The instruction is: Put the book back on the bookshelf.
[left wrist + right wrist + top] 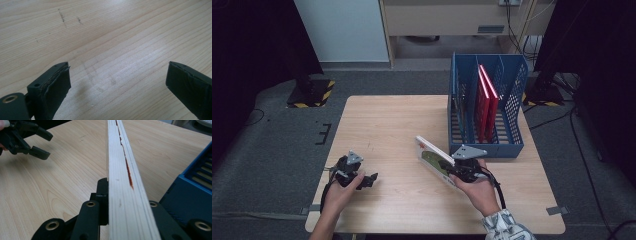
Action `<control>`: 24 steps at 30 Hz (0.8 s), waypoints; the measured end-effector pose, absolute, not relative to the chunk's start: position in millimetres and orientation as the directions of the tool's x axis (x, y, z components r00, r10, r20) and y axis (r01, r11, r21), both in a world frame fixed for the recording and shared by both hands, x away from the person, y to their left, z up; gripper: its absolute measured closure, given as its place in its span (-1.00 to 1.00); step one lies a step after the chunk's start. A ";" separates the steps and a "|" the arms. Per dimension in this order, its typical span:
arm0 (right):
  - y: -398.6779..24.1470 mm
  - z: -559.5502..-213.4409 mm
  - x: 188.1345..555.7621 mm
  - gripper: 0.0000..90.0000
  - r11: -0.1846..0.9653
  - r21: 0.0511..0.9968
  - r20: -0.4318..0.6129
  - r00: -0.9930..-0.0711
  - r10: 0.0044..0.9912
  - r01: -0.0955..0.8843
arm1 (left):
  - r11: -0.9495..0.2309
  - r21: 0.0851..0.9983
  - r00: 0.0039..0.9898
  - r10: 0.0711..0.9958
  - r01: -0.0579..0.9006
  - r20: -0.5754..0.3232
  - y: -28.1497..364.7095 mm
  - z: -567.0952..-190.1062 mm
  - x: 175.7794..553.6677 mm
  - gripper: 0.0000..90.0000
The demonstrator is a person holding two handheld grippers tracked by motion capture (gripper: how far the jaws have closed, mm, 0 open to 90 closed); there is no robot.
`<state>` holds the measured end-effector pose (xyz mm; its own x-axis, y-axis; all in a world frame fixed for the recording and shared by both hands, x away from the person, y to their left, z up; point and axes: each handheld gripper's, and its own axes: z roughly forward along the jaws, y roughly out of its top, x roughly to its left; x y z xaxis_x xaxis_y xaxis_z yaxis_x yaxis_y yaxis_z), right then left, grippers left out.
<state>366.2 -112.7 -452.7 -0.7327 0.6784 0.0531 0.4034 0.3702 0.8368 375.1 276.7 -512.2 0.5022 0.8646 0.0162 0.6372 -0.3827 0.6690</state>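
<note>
A book (pixel 433 157) with a green and white cover is held tilted above the table, just left of the blue file rack (pixel 512 135). My right gripper (pixel 458 169) is shut on its lower end. In the right gripper view the book's page edge (pixel 123 177) runs straight up between the two black jaws. My left gripper (pixel 367 180) rests low over the wooden table (pixel 387 125) near its front left, jaws wide apart with nothing between them; its fingers (pixel 53 86) frame bare wood. Two red books (pixel 486 102) stand inside the rack.
The blue rack stands at the table's right side with several slots, and a dark thin item (pixel 460 112) in its left slot. Grey carpet surrounds the table, with black stands (pixel 309 90) and cables (pixel 562 120) behind.
</note>
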 end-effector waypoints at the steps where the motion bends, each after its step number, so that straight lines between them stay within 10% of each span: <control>1: -114.7 -452.5 365.4 0.68 0.364 0.839 0.057 -0.730 0.681 0.405 | -0.383 0.670 0.502 0.865 0.637 0.017 277.0 -512.5 375.3 -0.88; 24: -152.3 -444.5 344.0 0.68 0.318 0.850 0.081 -0.701 0.709 0.420 | -0.398 0.639 0.507 0.862 0.658 0.016 277.8 -522.4 379.9 -0.90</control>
<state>344.0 -152.3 -444.5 -0.7006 0.7089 0.0813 0.4203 0.3179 0.8499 379.9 277.8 -522.4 0.5066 0.8621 0.0162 0.6576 -0.3985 0.6393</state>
